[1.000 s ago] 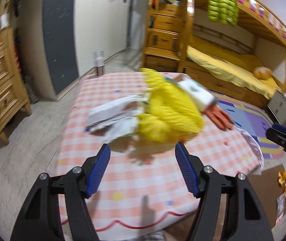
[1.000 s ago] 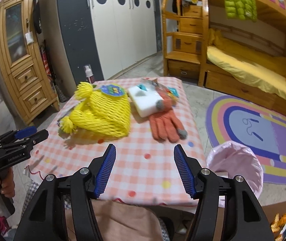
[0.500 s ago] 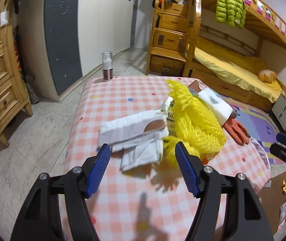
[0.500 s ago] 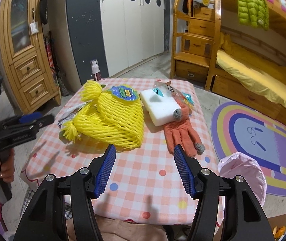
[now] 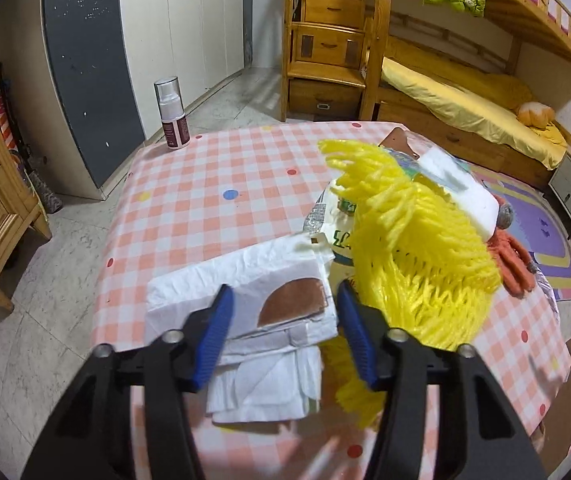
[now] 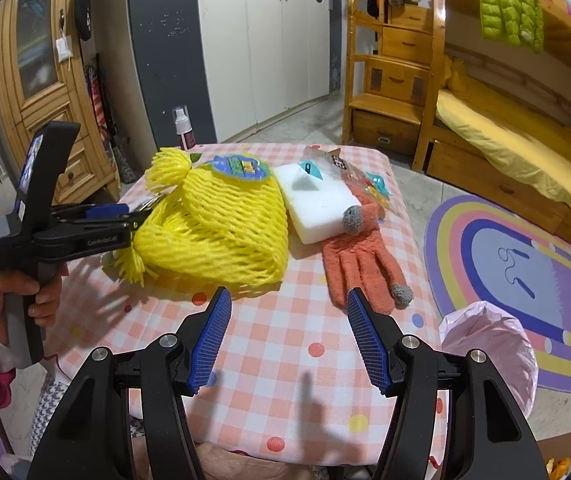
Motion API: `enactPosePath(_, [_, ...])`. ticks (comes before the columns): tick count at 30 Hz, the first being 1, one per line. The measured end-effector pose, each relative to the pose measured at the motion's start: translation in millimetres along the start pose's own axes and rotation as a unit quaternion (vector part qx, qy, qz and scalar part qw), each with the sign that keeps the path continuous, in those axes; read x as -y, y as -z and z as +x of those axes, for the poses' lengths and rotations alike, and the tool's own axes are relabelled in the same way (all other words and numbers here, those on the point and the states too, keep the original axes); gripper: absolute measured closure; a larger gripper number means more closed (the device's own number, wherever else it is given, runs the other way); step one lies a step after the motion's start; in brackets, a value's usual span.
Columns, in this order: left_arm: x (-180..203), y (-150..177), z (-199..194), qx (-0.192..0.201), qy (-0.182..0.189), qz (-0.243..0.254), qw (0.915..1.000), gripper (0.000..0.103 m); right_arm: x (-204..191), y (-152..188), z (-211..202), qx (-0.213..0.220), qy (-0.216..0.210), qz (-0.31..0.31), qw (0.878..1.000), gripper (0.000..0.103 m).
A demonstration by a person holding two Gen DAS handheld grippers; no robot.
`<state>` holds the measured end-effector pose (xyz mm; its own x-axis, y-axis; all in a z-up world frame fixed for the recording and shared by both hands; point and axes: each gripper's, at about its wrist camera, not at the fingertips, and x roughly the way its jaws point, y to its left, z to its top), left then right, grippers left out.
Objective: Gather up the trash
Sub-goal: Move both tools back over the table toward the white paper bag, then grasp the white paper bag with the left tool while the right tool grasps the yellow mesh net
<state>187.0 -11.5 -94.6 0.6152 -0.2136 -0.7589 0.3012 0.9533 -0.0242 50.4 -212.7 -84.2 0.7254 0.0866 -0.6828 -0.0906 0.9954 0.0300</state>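
The left gripper (image 5: 283, 330) is standing wide open, its blue pads straddling a folded white paper wrapper (image 5: 245, 300) without visibly pinching it. The wrapper is lying low in the left wrist frame, its long axis running from lower left up toward the right, touching the yellow foam net (image 5: 413, 256). The right gripper (image 6: 289, 336) is hanging open and empty over the checked tablecloth (image 6: 305, 360); a pink-lined trash bin (image 6: 493, 344) is sitting at lower right.
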Motion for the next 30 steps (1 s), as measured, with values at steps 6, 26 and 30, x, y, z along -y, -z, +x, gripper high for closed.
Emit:
enactPosePath(6, [-7, 5, -14, 0.006, 0.009, -0.002, 0.9999, 0.084, -4, 1, -5, 0.004, -0.009, -0.004, 1.0, 0.042])
enactPosePath(26, [-23, 24, -155, 0.134, 0.057, -0.068, 0.9869, 0.102, -27, 4, -21, 0.011, -0.038, -0.022, 0.999, 0.034])
enactPosePath(30, [-26, 34, -143, 0.115, 0.055, -0.081, 0.9886, 0.102, -41, 7, 1, -0.007, -0.034, -0.055, 0.998, 0.034])
